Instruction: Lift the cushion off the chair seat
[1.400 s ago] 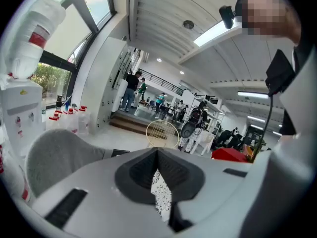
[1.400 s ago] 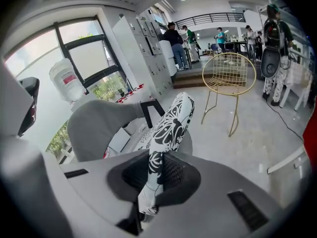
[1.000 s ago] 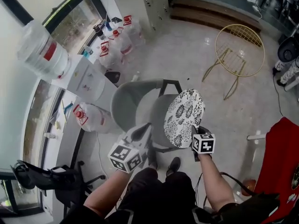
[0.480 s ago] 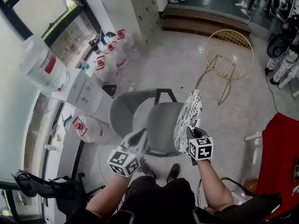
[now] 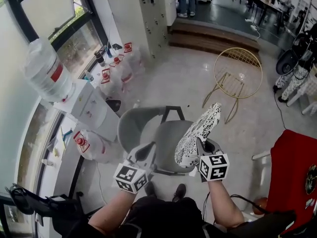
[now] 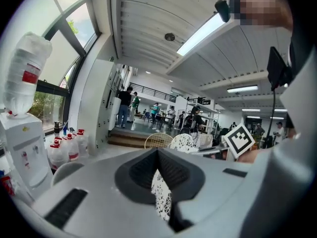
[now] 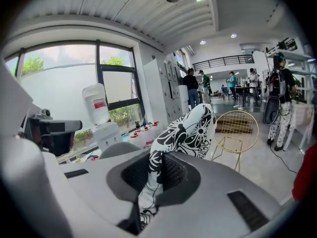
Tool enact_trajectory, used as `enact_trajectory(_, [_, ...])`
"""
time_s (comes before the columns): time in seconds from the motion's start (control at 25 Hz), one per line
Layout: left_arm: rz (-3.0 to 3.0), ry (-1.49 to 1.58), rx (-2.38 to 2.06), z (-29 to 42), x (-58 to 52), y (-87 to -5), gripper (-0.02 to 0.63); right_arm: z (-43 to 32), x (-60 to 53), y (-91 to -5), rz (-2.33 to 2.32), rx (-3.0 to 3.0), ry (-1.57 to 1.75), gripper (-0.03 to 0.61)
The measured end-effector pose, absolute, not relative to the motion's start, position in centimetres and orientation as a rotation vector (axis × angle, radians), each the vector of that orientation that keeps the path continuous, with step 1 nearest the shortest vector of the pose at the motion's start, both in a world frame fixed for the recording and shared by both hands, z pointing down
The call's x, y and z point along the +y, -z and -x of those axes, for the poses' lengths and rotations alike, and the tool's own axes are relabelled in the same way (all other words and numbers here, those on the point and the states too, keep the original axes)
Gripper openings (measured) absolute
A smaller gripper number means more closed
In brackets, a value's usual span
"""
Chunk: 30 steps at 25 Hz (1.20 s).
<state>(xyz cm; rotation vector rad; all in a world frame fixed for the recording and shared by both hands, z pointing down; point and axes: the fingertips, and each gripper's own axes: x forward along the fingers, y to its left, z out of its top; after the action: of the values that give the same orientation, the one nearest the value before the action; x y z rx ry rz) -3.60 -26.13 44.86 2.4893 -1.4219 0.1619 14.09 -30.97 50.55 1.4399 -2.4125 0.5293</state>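
Cushion (image 5: 199, 134) over chair seat (image 5: 166, 144) (right side), wire chair (image 5: 237, 68) behind, water dispenser (image 5: 86, 103) left.

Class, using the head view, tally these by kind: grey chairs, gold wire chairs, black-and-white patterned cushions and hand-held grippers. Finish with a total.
grey chair: 1
gold wire chair: 1
patterned cushion: 1
grippers, the left gripper and the right gripper: 2
Total: 5
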Motion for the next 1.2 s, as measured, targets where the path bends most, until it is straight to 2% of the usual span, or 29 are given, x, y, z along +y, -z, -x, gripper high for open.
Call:
enact_trajectory(0.68, [-2.630,-0.042,-1.435,8.3,-26.2,-38.3,0.008,-8.2,-28.2,-38.9,-1.540,-2.555,-0.231,0.032])
enact_trajectory(1.2, [-2.661,0.011,-1.417,10.2,-26.8,-36.8,0.008,-5.3,-26.6,-35.6,-1.570,-2.609,-0.125,0.029])
